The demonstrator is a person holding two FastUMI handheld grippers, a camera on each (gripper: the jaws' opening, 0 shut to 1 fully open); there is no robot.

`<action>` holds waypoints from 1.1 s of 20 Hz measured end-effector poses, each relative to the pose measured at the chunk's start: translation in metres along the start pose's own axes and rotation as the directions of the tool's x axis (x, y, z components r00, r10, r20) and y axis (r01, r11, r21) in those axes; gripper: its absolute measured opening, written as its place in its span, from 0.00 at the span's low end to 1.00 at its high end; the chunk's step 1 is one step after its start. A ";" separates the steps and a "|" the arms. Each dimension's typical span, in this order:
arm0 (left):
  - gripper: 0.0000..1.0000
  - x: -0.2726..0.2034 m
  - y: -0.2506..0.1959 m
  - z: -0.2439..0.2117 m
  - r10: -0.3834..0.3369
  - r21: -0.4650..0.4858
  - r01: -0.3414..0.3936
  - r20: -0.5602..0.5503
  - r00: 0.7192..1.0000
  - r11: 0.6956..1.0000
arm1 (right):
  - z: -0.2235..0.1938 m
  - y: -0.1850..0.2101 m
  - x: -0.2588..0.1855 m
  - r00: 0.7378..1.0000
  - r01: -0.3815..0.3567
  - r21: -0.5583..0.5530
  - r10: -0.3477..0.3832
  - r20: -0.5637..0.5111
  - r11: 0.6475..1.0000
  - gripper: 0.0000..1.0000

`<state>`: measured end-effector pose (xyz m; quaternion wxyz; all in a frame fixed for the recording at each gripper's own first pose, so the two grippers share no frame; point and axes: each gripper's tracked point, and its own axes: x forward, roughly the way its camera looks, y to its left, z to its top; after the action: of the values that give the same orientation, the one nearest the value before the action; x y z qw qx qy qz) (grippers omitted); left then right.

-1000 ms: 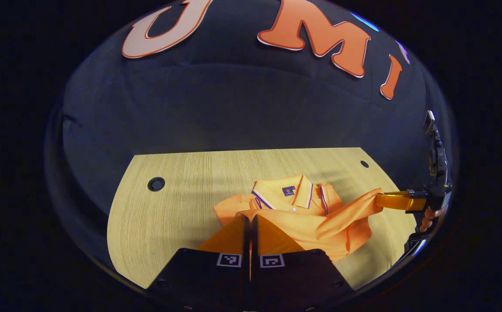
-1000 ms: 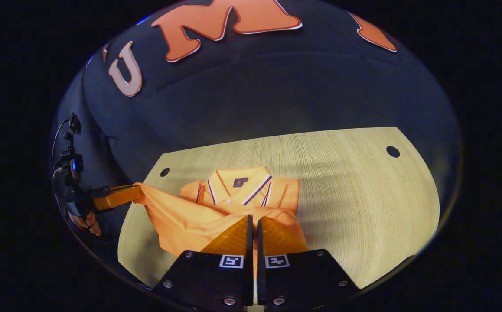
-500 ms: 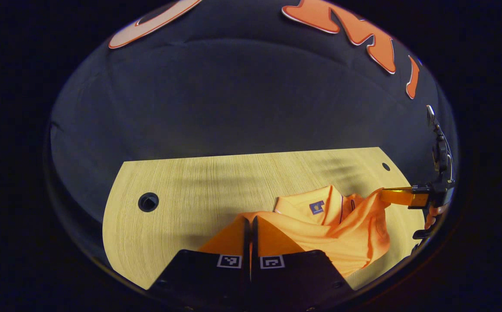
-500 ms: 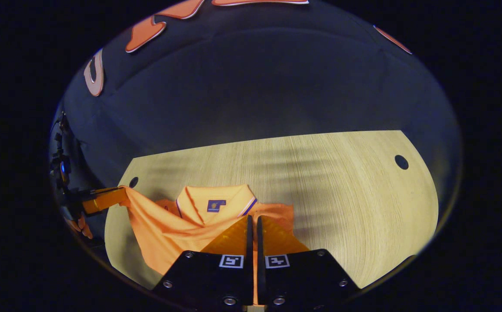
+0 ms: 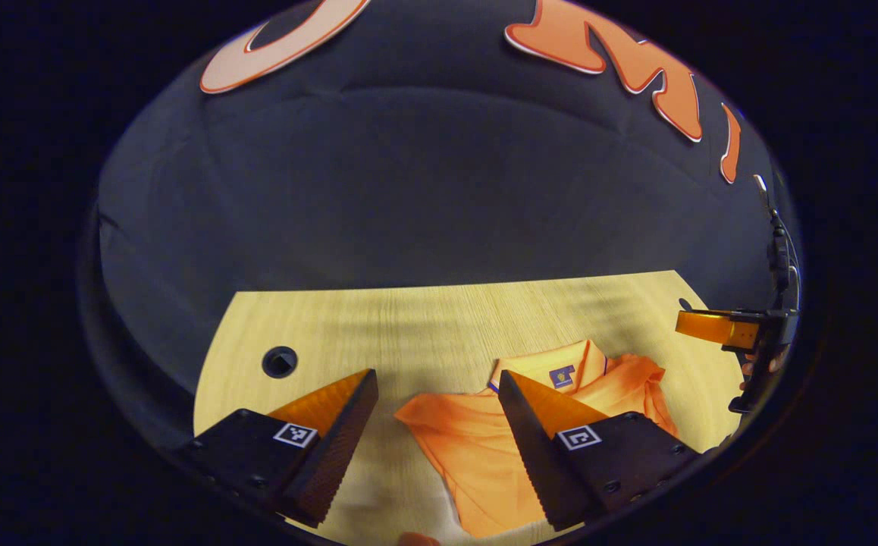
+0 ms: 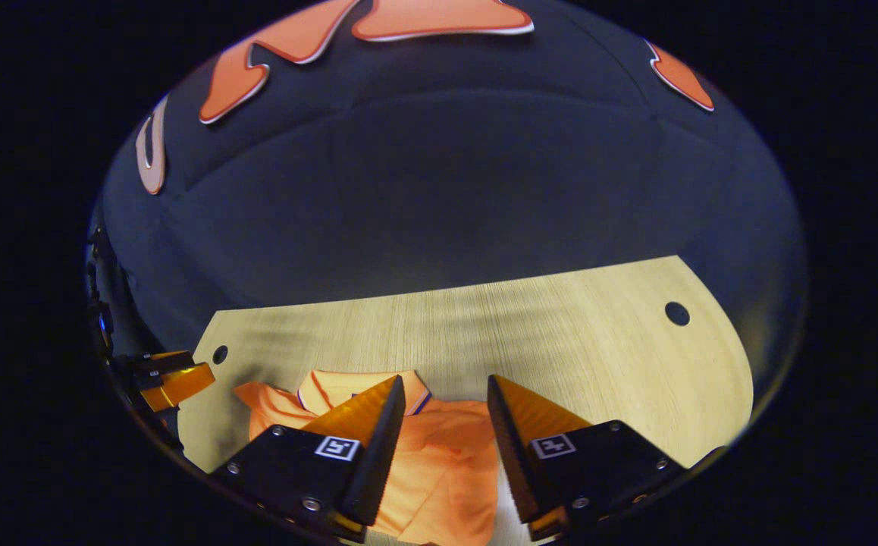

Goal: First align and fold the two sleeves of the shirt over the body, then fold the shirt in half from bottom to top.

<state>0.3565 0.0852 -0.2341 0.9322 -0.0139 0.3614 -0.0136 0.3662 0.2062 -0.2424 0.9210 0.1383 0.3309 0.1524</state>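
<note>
The shirt [image 5: 484, 447] lies folded on the table [image 5: 409, 326], collar toward the far edge. Your left gripper [image 5: 435, 394] is spread wide above it, gripping nothing. Your right gripper [image 6: 439, 398] is likewise wide apart and empty over the shirt.

The booth is dim; light falls from above onto the pale wooden table [image 5: 439, 318], which glows warm against the dark cloth wall [image 5: 424, 197]. Soft striped shadows cross the tabletop toward its far edge. The orange shirt [image 6: 439, 455] is bright and evenly lit, without glare. Both views bend strongly at the rim, curving the table's edge. Focus is fairly sharp at centre and softer near the edges.
</note>
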 end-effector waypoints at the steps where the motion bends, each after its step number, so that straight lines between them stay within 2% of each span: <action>1: 0.99 -0.009 0.000 0.004 0.006 0.005 -0.006 0.023 1.000 1.000 | 0.005 0.001 -0.013 1.000 0.000 -0.014 0.000 0.026 1.000 0.72; 3: 0.99 -0.037 -0.006 0.012 0.014 0.013 -0.015 0.075 0.997 1.000 | 0.015 0.004 -0.041 0.996 0.004 -0.042 0.000 0.086 0.999 0.89; 5: 0.99 -0.069 -0.014 0.024 0.017 0.013 -0.019 0.135 0.991 1.000 | 0.024 0.006 -0.070 0.988 0.011 -0.073 0.000 0.154 0.997 0.93; 14: 0.98 -0.204 -0.062 0.043 0.011 0.008 -0.015 0.342 0.940 1.000 | 0.038 0.013 -0.209 0.931 0.026 -0.153 0.032 0.365 0.988 0.96; 18: 0.98 -0.257 -0.080 0.044 0.023 0.007 -0.029 0.439 0.898 1.000 | 0.043 0.009 -0.265 0.886 0.032 -0.140 0.037 0.463 0.990 0.96; 22: 0.98 -0.296 -0.101 0.035 0.021 0.027 -0.040 0.503 0.864 0.999 | 0.021 0.014 -0.296 0.860 0.033 -0.145 0.046 0.509 0.989 0.95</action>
<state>0.1600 -0.0043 -0.0048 0.9943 0.0059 0.1060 -0.0013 0.1603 0.1058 -0.0540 0.9828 0.1059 0.0625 0.1375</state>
